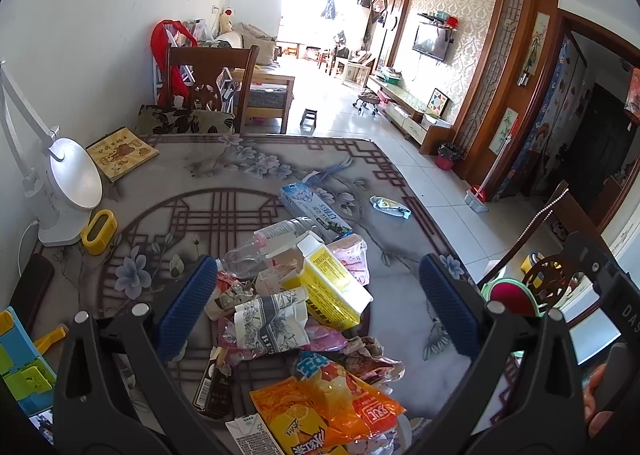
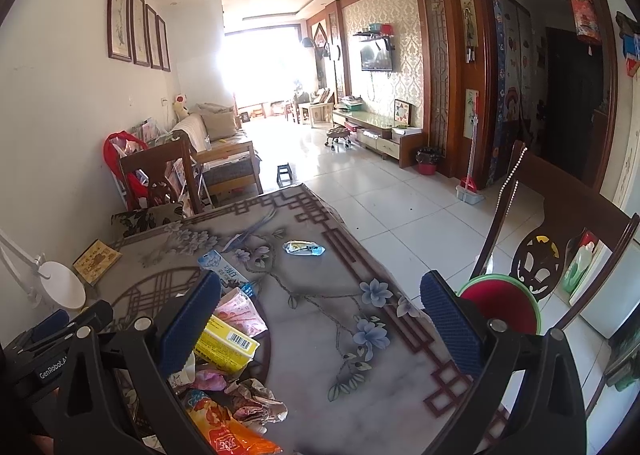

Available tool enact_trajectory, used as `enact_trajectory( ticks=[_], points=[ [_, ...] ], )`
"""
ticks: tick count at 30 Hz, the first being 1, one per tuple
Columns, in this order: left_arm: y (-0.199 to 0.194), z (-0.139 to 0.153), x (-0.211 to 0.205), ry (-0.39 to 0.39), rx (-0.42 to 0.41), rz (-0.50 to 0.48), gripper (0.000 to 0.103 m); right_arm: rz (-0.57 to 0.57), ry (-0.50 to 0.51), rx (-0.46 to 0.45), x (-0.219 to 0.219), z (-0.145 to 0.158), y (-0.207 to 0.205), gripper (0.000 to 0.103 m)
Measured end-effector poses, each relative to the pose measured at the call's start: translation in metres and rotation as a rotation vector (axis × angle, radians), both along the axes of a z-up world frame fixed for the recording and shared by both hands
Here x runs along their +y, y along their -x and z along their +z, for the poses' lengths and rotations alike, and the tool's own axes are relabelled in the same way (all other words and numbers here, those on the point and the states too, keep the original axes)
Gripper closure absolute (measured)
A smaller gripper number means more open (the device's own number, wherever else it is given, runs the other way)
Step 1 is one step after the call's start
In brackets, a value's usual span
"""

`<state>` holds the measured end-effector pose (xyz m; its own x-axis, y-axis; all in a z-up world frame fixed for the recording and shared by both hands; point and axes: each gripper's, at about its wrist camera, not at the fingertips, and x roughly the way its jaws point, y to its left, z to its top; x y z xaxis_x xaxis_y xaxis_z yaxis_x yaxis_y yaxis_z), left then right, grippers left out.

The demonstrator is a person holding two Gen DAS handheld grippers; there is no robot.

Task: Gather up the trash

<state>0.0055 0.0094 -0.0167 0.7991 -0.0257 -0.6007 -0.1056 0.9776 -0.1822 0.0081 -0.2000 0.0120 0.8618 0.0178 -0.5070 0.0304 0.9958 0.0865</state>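
My left gripper [image 1: 316, 303] hangs wide open over the trash pile [image 1: 304, 319], gripping nothing; the yellow carton [image 1: 334, 287] lies between its blue pads. My right gripper [image 2: 320, 327] is spread wide and empty, the pile at its left finger. A lone wrapper [image 2: 303, 248], perhaps foil, lies near the table's [image 2: 320, 355] right edge.

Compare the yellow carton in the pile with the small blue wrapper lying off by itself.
The yellow carton is a boxy, torn-open pack; the blue wrapper is flat and crumpled. The carton rests on other trash in the pile between the left gripper's open fingers; the wrapper lies alone near the table edge, much smaller. Both are ungripped litter.
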Motion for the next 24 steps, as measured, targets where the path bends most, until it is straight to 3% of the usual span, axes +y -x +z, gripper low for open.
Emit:
enact_trajectory(
  ticks=[24],
  points=[
    [-0.0003, -0.0046, -0.0031, 0.001, 0.008, -0.003, 0.004, -0.025, -0.02, 0.011, -0.0092, -0.0023, 0.0018, 0.007]
  ],
)
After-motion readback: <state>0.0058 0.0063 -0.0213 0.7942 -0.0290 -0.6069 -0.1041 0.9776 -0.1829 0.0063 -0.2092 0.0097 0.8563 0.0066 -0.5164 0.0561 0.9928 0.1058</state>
